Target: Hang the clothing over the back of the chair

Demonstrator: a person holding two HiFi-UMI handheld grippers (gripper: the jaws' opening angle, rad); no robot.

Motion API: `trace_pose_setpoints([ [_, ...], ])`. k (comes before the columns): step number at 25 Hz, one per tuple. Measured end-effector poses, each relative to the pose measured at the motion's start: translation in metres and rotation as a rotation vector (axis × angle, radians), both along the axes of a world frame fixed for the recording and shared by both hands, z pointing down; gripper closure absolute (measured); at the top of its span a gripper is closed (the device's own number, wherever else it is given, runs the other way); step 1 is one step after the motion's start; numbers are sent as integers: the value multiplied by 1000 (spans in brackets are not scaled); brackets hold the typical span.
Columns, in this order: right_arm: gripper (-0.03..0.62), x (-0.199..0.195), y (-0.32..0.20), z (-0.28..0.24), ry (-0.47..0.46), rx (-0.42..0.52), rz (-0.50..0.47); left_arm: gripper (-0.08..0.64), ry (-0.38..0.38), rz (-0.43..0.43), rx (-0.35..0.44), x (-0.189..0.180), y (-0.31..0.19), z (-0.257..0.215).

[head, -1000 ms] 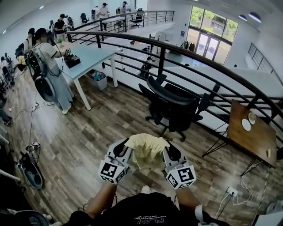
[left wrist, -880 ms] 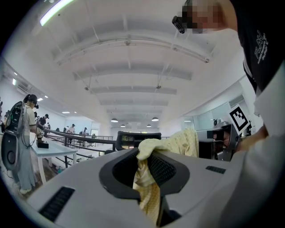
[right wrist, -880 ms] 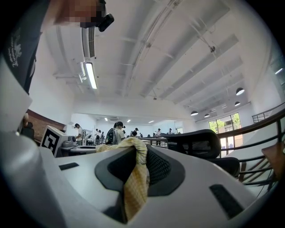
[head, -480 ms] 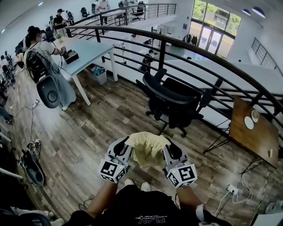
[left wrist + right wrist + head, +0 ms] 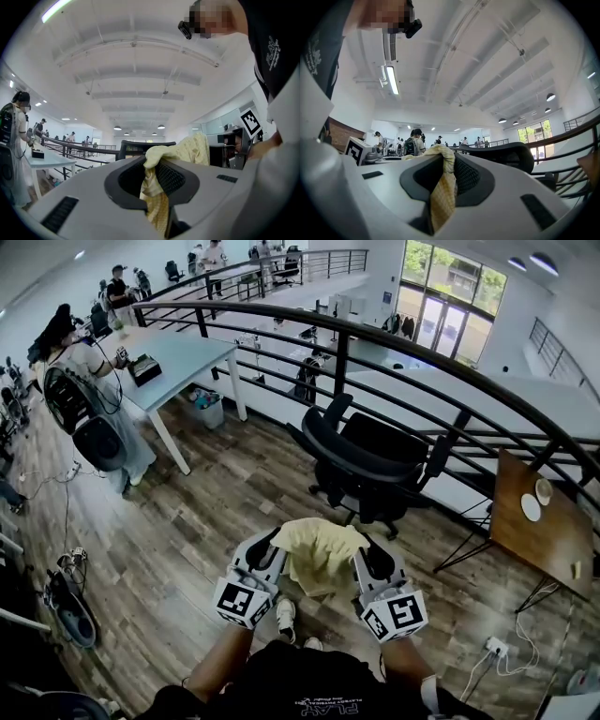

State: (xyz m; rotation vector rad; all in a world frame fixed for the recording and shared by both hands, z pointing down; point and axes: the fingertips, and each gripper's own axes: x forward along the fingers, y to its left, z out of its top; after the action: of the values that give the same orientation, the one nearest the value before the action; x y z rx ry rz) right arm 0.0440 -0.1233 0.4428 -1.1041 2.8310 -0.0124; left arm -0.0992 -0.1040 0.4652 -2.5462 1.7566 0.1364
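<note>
In the head view, my left gripper point(image 5: 266, 549) and right gripper point(image 5: 367, 557) sit side by side with the yellow cloth point(image 5: 319, 554) bunched between them, near the black chair point(image 5: 370, 460). In the left gripper view, the jaws are clamped on a fold of the cloth. In the right gripper view, the jaws pinch the cloth too, with the chair back beyond them.

We can read no word with certainty. White print crosses the person's black shirt point(image 5: 319, 688), upside down to us and too small to make out. The cubes of the left gripper point(image 5: 267, 542) and right gripper point(image 5: 364, 549) bear square black-and-white markers, patterns rather than letters.
</note>
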Motion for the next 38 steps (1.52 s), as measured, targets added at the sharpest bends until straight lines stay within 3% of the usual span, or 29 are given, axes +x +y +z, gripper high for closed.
trace_pose_setpoints([
  [10,522,-21,-46,-17,-16,42,48,499,-26,47,9,-23,-55,-13],
  [25,522,-32,-99,-50,8,127,222,499,14,227,60,-43,-133,-48],
  [32,522,-17,-108,-62,36,157,315,499,-9,338,147,-31,-156,-68],
  [38,522,-16,-111,-74,87,224,342,499,-49,361,205,-24,-172,-93],
])
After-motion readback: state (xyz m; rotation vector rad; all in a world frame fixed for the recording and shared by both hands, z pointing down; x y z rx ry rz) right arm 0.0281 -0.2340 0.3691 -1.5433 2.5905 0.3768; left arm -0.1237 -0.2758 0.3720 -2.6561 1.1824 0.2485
